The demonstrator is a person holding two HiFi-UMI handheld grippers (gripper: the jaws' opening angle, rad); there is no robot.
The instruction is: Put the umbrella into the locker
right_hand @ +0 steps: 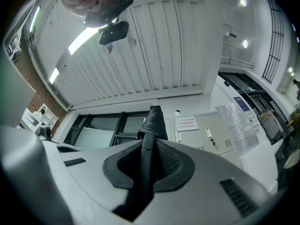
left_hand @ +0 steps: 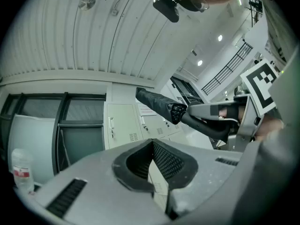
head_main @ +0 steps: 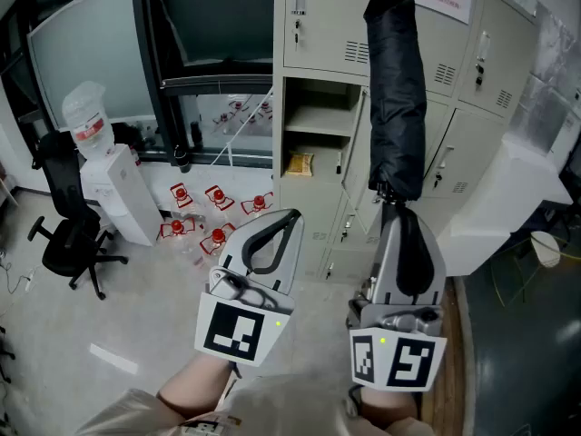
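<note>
The right gripper (head_main: 402,209) has its fingers clamped on the folded black fabric umbrella (head_main: 397,89), upright before the far grey metal locker (head_main: 320,27). The left gripper (head_main: 289,218) has its fingers closed, empty.

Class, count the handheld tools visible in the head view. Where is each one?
2. The left tool is at lower left, shut and empty; the right tool is at lower right, shut on the black umbrella.

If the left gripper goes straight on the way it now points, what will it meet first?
Probably the bank of grey lockers; nothing shows between it and the left gripper, whose jaws are shut and empty. Which door is unclear.
</note>
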